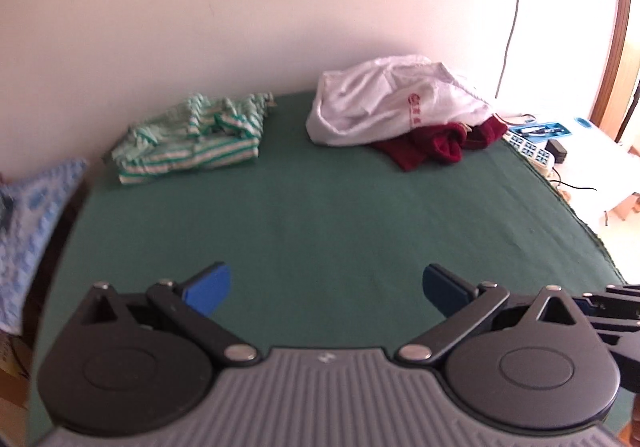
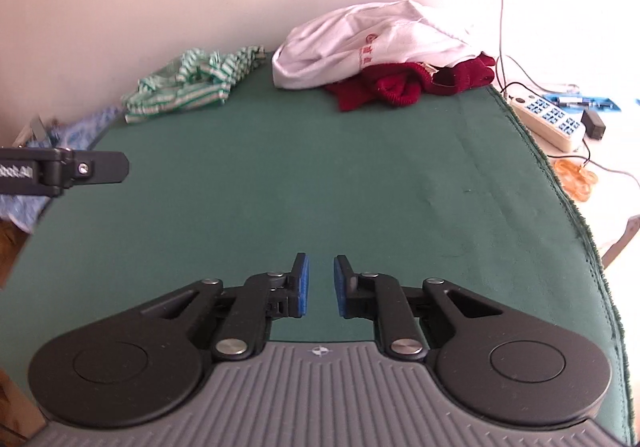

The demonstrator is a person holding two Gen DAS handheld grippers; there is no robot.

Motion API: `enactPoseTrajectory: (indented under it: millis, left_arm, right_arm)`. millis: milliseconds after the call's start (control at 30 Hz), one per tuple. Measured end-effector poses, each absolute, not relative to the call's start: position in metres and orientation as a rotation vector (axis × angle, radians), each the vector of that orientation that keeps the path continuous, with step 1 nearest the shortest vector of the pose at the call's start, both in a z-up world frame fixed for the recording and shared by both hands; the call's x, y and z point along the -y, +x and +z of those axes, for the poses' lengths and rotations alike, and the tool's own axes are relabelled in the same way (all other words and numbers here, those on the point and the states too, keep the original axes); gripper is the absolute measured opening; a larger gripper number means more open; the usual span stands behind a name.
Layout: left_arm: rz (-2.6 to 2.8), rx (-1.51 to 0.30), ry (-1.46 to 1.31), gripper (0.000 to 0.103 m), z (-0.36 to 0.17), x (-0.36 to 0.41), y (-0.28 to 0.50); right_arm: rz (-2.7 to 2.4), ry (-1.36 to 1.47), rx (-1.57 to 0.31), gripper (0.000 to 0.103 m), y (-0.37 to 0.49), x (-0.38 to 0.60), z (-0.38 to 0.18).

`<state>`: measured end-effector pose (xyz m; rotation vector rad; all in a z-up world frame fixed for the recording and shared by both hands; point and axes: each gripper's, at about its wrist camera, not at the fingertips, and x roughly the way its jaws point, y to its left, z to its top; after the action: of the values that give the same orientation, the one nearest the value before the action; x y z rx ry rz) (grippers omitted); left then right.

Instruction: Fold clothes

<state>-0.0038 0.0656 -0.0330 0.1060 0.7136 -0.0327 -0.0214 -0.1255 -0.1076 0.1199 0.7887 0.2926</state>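
Observation:
A green-and-white striped garment (image 1: 188,143) (image 2: 188,87) lies roughly folded at the far left of the green table cover (image 1: 320,207) (image 2: 320,167). A crumpled white garment (image 1: 384,103) (image 2: 372,43) sits at the far right, partly on top of a dark red knit garment (image 1: 436,143) (image 2: 392,87). My left gripper (image 1: 325,279) hovers over the near part of the cover, jaws wide open and holding nothing. My right gripper (image 2: 321,267) is beside it, with a narrow gap between the blue pads and only bare cover showing through.
A blue patterned cloth (image 1: 28,215) (image 2: 80,127) hangs off the left edge. A white power strip (image 1: 528,151) (image 2: 548,119), a black adapter (image 2: 594,123) and cables lie right of the cover's edge. A wall backs the table.

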Motion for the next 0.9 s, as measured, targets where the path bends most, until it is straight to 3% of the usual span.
enactPoseTrajectory:
  millis: [167, 533, 600, 667, 900]
  left_arm:
    - [0.000, -0.671, 0.140, 0.102, -0.024, -0.054, -0.001]
    - [0.235, -0.582, 0.149, 0.103, 0.000, -0.155, -0.012]
    - [0.258, -0.589, 0.158, 0.103, 0.007, -0.183, -0.014]
    - [0.272, -0.624, 0.128, 0.103, 0.009, -0.214, -0.014]
    - [0.227, -0.683, -0.091, 0.103, 0.008, -0.308, -0.032]
  right_arm:
    - [0.228, 0.141, -0.755, 0.045, -0.022, 0.126, -0.097]
    - [0.178, 0.146, -0.774, 0.054, -0.027, 0.046, -0.090]
    - [0.166, 0.126, -0.764, 0.062, -0.031, 0.015, -0.081]
    - [0.171, 0.086, -0.742, 0.077, -0.034, -0.020, -0.072]
    - [0.123, 0.087, -0.702, 0.088, -0.048, -0.107, -0.059]
